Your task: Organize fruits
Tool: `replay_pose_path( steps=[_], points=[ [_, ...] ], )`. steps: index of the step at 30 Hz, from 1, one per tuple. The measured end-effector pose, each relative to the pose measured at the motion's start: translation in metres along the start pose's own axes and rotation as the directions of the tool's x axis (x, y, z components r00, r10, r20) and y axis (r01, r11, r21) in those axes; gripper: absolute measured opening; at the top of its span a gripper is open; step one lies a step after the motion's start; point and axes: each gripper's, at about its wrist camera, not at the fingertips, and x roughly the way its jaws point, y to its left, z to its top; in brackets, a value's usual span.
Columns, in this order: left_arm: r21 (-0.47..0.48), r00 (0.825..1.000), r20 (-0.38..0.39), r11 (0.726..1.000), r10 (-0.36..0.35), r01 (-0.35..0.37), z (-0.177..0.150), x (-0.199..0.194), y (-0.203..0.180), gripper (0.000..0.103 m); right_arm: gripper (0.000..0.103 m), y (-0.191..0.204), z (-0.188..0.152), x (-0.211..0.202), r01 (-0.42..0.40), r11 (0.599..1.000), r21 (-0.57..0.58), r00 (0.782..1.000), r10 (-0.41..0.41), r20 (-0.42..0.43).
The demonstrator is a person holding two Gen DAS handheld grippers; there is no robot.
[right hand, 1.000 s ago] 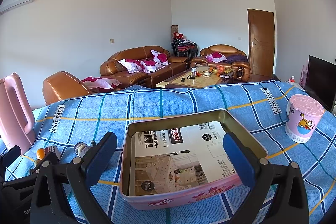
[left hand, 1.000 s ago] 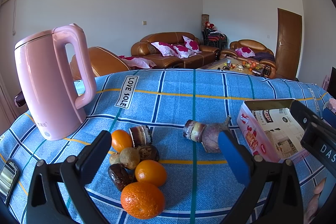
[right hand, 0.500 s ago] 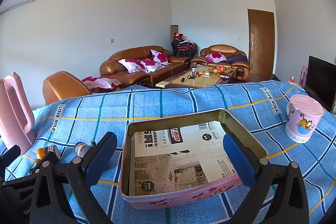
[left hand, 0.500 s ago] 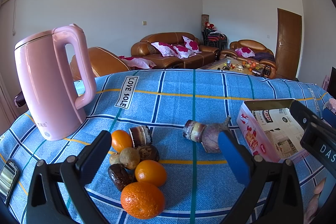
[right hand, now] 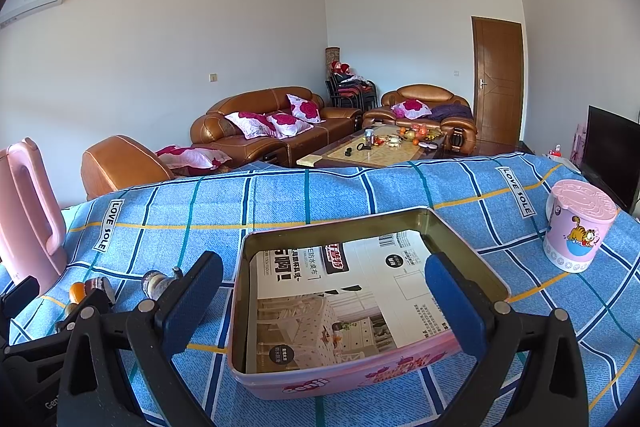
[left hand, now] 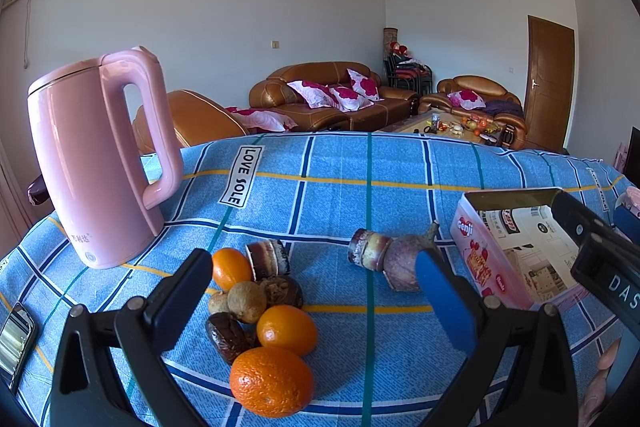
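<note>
A pile of fruit lies on the blue checked cloth in the left wrist view: a big orange [left hand: 271, 381], a smaller orange [left hand: 286, 329], a third orange [left hand: 230, 268], brown round fruits [left hand: 246, 301] and dark ones [left hand: 228, 335]. A purple-brown piece [left hand: 394, 257] lies apart to the right. My left gripper [left hand: 316, 303] is open and empty, just above the pile. A pink tin box [right hand: 352, 311] lined with printed paper sits in front of my right gripper [right hand: 322, 301], which is open and empty above its near side. The box also shows in the left wrist view [left hand: 516, 251].
A pink kettle [left hand: 94, 155] stands at the left of the table. A phone [left hand: 14, 341] lies at the left edge. A pink lidded cup [right hand: 578, 225] stands at the right. Sofas and a coffee table lie beyond the table's far edge.
</note>
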Motion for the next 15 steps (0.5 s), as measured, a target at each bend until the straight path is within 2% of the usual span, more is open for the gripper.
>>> replay_pose_path(
  steps=[11,15],
  points=[
    [0.003,1.000,-0.007,1.000,0.003,-0.003,0.0003,0.0002,0.0014,0.103,0.102,-0.0007,-0.0005,-0.0004,0.000,1.000,-0.002,1.000,0.000,0.001],
    [0.054,0.999,-0.007,0.998,0.042,-0.041,0.0031,0.0037,0.0040,0.103,0.102,-0.0009,-0.0007,-0.0007,-0.006,1.000,-0.003,1.000,0.006,0.002]
  ],
)
